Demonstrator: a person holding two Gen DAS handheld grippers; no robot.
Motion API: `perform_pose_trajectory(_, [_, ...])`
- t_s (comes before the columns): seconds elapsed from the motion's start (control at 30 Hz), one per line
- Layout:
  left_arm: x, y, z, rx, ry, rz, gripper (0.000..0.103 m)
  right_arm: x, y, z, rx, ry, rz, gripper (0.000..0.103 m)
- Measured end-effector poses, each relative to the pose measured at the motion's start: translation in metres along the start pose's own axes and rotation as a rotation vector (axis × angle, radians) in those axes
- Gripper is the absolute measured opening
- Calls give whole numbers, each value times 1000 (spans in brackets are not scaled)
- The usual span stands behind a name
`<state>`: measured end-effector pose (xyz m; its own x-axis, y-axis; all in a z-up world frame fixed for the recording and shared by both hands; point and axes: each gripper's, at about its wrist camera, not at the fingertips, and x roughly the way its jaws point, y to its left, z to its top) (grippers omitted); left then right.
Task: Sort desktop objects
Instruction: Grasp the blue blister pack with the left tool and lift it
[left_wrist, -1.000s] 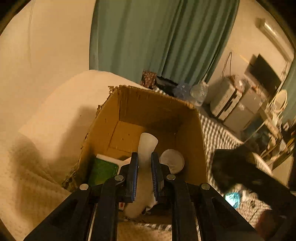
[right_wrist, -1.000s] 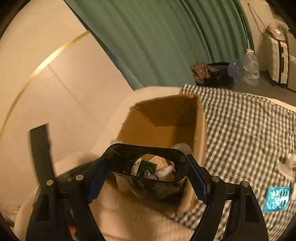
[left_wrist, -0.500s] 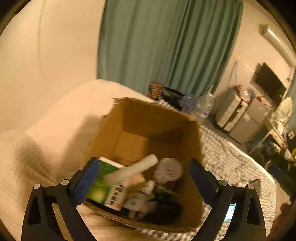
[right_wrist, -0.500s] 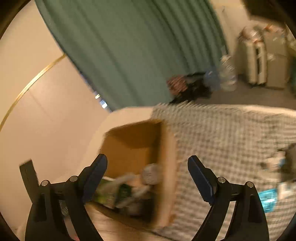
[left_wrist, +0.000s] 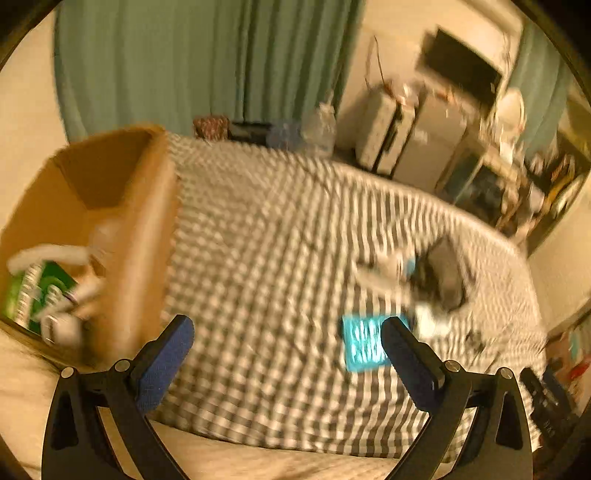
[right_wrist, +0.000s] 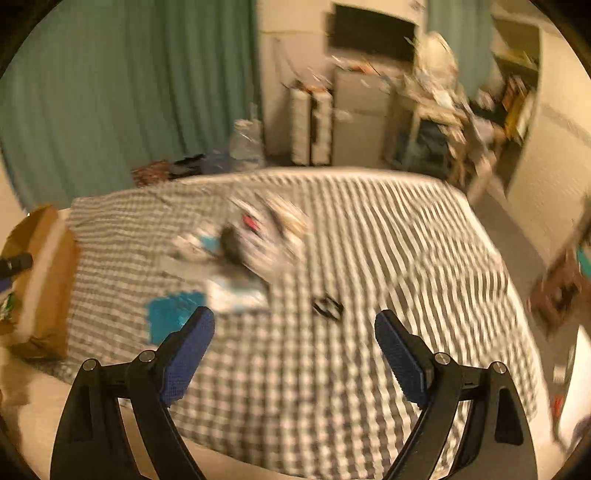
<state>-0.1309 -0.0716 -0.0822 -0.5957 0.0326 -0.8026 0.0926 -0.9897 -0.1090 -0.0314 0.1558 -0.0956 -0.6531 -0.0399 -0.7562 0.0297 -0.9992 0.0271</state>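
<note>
Both views are motion-blurred. My left gripper (left_wrist: 286, 339) is open and empty above the checked cloth (left_wrist: 266, 236). A cardboard box (left_wrist: 144, 236) stands at its left and holds a green packet (left_wrist: 40, 295), a white tube (left_wrist: 48, 254) and other small items. A teal packet (left_wrist: 364, 345) lies just past the left gripper's right finger. My right gripper (right_wrist: 293, 332) is open and empty over the cloth (right_wrist: 369, 236). A pile of small objects (right_wrist: 255, 236), the teal packet (right_wrist: 173, 314) and a small dark item (right_wrist: 327, 306) lie ahead of it.
The box (right_wrist: 40, 280) sits at the far left of the right wrist view. Green curtains (left_wrist: 184, 62), suitcases (left_wrist: 384, 129) and cluttered shelves (right_wrist: 443, 110) stand beyond the bed. The pile (left_wrist: 424, 280) also shows right of centre in the left wrist view.
My left gripper let go of the white tube into the box, and my right gripper let go of the dark container it held. Both opened and swung right, away from the box, towards the pile.
</note>
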Motion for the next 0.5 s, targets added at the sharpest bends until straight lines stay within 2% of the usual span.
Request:
perform_pose_trajectory(0.1, [33,-35,-18,79,65,14,103,27,-18,-7,49,60,15,89])
perform_pose_trajectory(0.17, [51,-52,-24,99,103,12,103,47,-18,-5,30,91,25,89])
perform_pose_trajectory(0.27, [74,-78,-26,131,131,-51,103,69,-9,1,-2,102,29,89])
perform_pose_trajectory(0.33, [91,-87,-27,155,144,-25,103,89,-6,8,-16,109,17,89])
perform_pose_trajectory(0.43, [117,-95,-29,174,237,-83,103,121,-7,12,-34,129,-12,89])
perform_pose_trajectory(0.5, [131,-97,-31,174,279,-73,103,143,-7,13,-35,146,-29,88])
